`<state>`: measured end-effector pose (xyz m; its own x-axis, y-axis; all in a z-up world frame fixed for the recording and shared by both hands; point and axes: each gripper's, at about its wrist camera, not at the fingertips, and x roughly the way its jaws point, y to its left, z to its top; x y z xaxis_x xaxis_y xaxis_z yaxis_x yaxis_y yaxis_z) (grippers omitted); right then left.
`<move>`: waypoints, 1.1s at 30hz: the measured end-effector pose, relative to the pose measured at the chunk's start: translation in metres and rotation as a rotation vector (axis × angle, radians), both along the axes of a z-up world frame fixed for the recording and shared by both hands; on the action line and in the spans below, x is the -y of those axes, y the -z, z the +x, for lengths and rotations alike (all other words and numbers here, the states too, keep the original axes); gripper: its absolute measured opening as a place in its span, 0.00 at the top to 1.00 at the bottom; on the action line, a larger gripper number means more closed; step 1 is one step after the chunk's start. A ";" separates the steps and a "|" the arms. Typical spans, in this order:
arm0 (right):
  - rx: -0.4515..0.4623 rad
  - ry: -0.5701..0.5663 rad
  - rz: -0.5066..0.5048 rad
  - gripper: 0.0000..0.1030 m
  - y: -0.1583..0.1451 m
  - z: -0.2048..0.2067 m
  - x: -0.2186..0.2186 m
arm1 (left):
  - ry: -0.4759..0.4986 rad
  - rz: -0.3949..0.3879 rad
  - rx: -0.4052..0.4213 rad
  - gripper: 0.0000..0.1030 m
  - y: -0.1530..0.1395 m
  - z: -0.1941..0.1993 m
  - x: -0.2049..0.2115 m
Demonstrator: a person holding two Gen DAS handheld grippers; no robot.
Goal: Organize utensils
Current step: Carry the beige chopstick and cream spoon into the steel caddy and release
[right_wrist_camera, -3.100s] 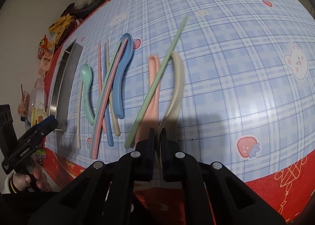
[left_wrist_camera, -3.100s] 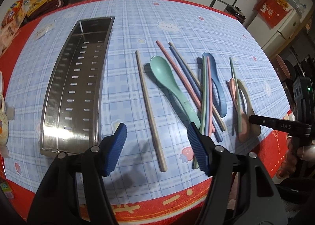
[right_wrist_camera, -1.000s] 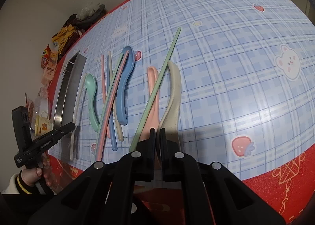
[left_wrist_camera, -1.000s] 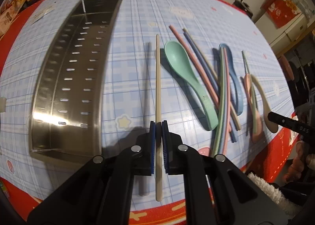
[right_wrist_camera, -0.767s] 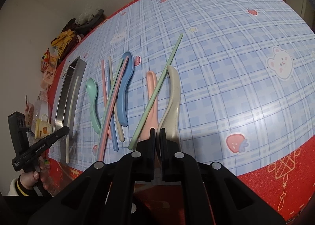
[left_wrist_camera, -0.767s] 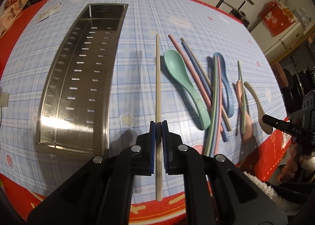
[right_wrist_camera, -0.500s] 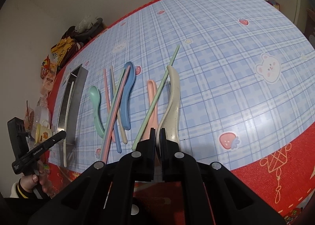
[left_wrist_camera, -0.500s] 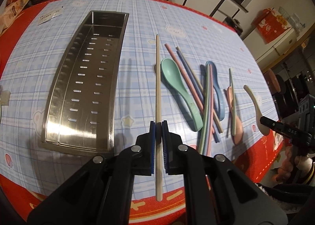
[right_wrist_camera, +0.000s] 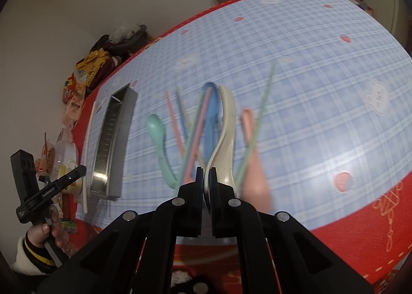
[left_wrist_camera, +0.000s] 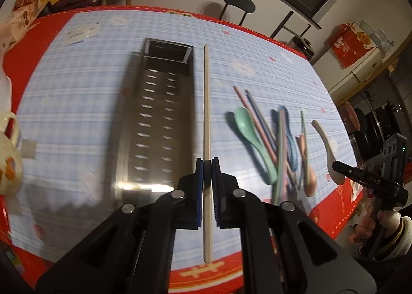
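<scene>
Both claws gripping utensils above the desk (left_wrist_camera: 77, 103)

The left claw (left_wrist_camera: 207, 165) is clamping a beige chopstick (left_wrist_camera: 206, 103) just right of the steel tray (left_wrist_camera: 157, 114); the right claw (right_wrist_camera: 204, 174) is pinching a speckled cream spoon (right_wrist_camera: 226, 134), lettered "DAS".

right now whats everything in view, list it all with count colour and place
tray: 1, steel, on the left part of the tablecloth
beige chopstick: 1, held off the table
beige spoon: 1, speckled, held off the table
green spoon: 1, on the cloth right of the tray
blue spoon: 1, in the pile
pink spoon: 1, right of the pile
loose chopsticks: several, pink, blue, green, crossed in the pile
mug: 1, cream, left edge
stool: 1, black, beyond the table
left hand-held gripper: shut on the beige chopstick
right hand-held gripper: shut on the beige spoon
</scene>
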<state>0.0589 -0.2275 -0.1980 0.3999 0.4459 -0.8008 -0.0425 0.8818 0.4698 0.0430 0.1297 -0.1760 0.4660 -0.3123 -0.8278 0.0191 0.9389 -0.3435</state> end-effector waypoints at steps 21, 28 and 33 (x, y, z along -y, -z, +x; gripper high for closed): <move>-0.031 -0.165 0.022 0.95 0.003 0.045 -0.139 | -0.055 0.052 -0.130 0.90 0.045 0.077 -0.045; -0.052 -0.204 0.020 0.95 0.002 0.061 -0.169 | -0.065 0.057 -0.135 0.90 0.049 0.088 -0.055; -0.074 -0.246 0.041 0.95 0.002 0.074 -0.205 | -0.070 0.034 -0.103 0.80 0.039 0.086 -0.063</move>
<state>0.1324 -0.0220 -0.2001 0.2161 0.5552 -0.8032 -0.2179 0.8293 0.5146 0.1294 0.1930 -0.2148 0.3978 -0.2532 -0.8818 -0.0810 0.9477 -0.3087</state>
